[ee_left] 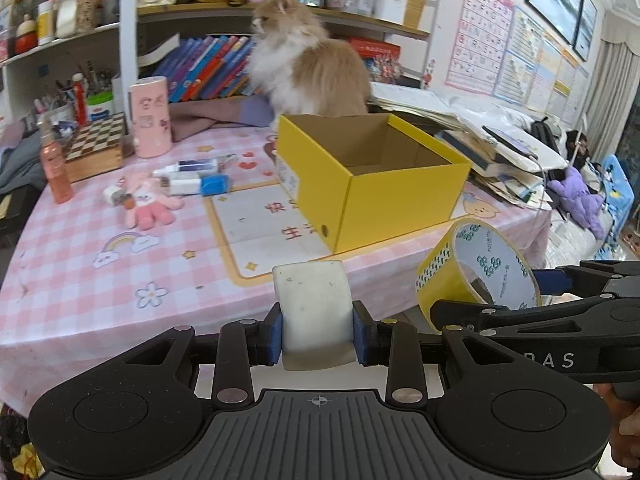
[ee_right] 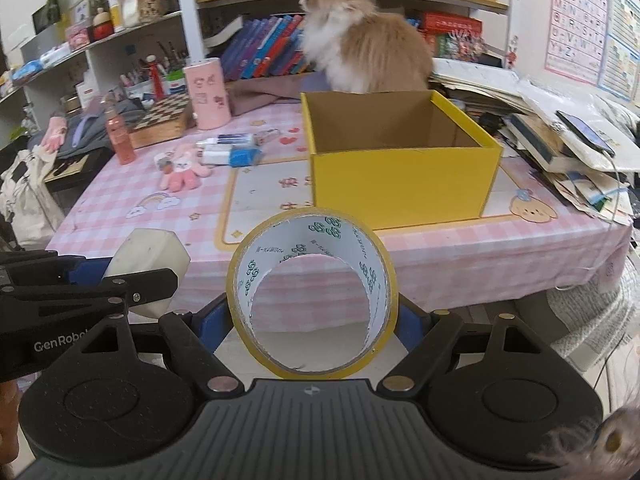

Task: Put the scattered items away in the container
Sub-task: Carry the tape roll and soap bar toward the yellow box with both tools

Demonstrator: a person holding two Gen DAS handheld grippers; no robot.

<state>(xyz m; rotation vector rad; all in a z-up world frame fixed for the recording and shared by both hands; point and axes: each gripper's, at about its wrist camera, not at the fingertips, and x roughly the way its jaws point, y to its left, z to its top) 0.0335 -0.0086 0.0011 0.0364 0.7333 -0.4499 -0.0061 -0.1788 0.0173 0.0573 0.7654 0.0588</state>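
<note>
My left gripper (ee_left: pixel 318 338) is shut on a white eraser block (ee_left: pixel 314 312), held in front of the table's near edge; the block also shows in the right wrist view (ee_right: pixel 148 256). My right gripper (ee_right: pixel 312 320) is shut on a yellow tape roll (ee_right: pixel 312 292), which also shows in the left wrist view (ee_left: pixel 476 276). The open yellow box (ee_left: pixel 372 176) (ee_right: pixel 400 160) stands on the pink checked table (ee_left: pixel 80 272), beyond both grippers. Its inside looks empty. A pink plush toy (ee_left: pixel 148 204) (ee_right: pixel 182 172), a blue-and-white pack (ee_left: pixel 198 184) (ee_right: pixel 230 156) and a tube (ee_left: pixel 192 167) lie left of the box.
A fluffy orange-and-white cat (ee_left: pixel 308 64) (ee_right: pixel 360 48) sits just behind the box. A pink cylinder (ee_left: pixel 150 116), a chessboard box (ee_left: pixel 96 148) and a pink spray bottle (ee_left: pixel 54 164) stand at the far left. Stacked books and papers (ee_left: pixel 492 152) crowd the right side.
</note>
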